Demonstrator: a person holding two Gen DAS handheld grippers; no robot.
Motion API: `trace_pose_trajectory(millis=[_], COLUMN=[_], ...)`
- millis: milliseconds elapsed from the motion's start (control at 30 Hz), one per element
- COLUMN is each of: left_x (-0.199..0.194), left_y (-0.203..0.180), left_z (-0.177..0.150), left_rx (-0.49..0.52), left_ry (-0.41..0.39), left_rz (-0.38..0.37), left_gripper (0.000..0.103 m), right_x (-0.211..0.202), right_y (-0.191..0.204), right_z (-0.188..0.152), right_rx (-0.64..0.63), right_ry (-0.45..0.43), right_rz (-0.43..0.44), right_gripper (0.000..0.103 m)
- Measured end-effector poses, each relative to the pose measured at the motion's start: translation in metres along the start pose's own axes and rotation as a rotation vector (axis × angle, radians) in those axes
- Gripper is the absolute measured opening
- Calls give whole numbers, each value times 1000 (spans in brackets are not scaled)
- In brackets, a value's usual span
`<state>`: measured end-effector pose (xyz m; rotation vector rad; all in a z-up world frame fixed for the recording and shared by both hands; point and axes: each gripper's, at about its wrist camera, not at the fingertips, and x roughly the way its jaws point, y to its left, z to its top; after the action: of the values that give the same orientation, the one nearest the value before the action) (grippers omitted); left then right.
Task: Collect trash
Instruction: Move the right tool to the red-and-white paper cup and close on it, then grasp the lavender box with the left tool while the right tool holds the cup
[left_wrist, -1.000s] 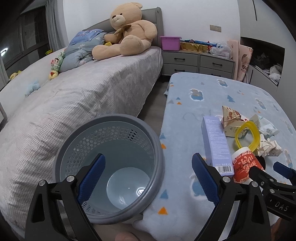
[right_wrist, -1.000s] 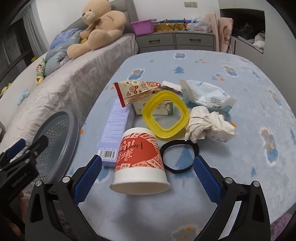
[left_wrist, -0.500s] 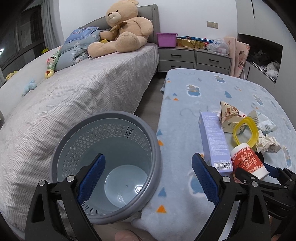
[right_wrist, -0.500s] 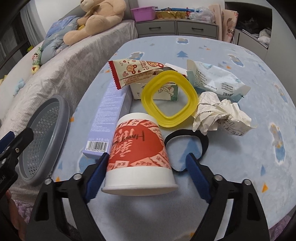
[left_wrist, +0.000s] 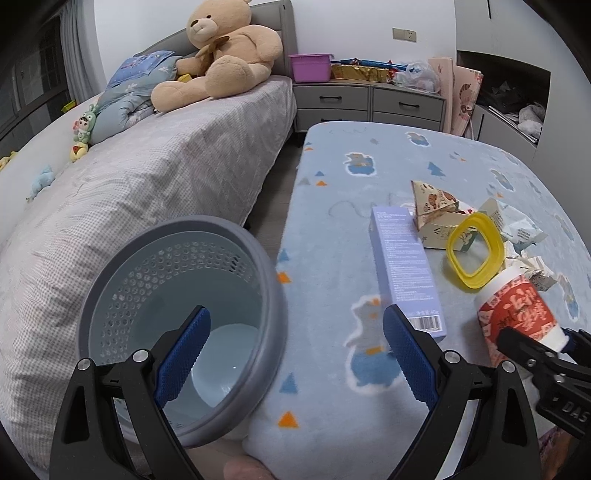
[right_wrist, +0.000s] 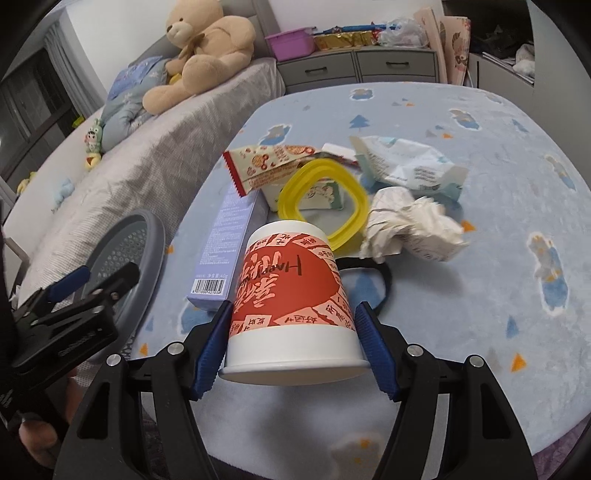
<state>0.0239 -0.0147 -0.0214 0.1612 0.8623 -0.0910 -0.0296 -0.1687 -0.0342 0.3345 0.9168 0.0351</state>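
My right gripper (right_wrist: 291, 338) clamps the upside-down red-and-white paper cup (right_wrist: 291, 295), both blue pads pressed against its lower wall near the white rim. In the left wrist view only the cup's side (left_wrist: 515, 314) and the black tip of this gripper show at the frame's right edge; the contact itself is cut off there. The cup stands on the light blue patterned blanket (right_wrist: 480, 295) that covers the counter.

The cup hides most of the black ring-shaped band (right_wrist: 384, 280) behind it; only the right arc shows. The yellow square plastic ring (right_wrist: 354, 221) leans on a small printed carton, which it partly covers. A red-and-cream snack wrapper (right_wrist: 269, 166) overlaps the far end of the long lavender cardboard box (right_wrist: 225, 243). The crumpled white paper (right_wrist: 406, 225) is blurred at its right side. A white-and-blue plastic packet (right_wrist: 406, 166) lies behind it.

My left gripper (left_wrist: 295, 350) is spread wide and grips nothing. It hovers over the edge where the round grey perforated plastic basket (left_wrist: 269, 295) meets the counter. The basket's near rim is hidden by my gripper frame, and the lower body is out of view. A fingertip of the left hand (left_wrist: 240, 470) shows at the bottom edge, mostly cut off.

A tan teddy bear (left_wrist: 221, 62) sits on the grey bed.
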Motion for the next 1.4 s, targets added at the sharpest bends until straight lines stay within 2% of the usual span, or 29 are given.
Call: trace_pose_trajectory(millis=[267,567,1100,1233,1267,1300,1333,1400], left_x=[17,54,95,98,97,97,97,96], left_y=[-32,-58,-68,-73,-74,-75,-76,-79], left_z=[10,22,26,25,25,24,24,23], left_rx=[34,44,11,25,32,39,47,65], left_ry=[27,87,181,173,166,161,166,165], left_rz=[-50,-75,-135,-132,-129,-133,-142,-145], left_gripper=[90,90,90,89,88,79,64,56], right_x=[-27,-27,-19,-17,-17,-17,-17,-17], right_y=[-30,-51,-60,-60,-61,-61,-60,-60], right_z=[1,2,3,3,4,4,4,4], right_rx=[26,51,66,64,64,64,64,64], right_ry=[-47,-37,-24,-21,-21,-20,-21,-21], right_rz=[-52,-52,-61,-62,-62,-61,-62,-62], right_gripper=[65,65,65,65,65,65,65,65])
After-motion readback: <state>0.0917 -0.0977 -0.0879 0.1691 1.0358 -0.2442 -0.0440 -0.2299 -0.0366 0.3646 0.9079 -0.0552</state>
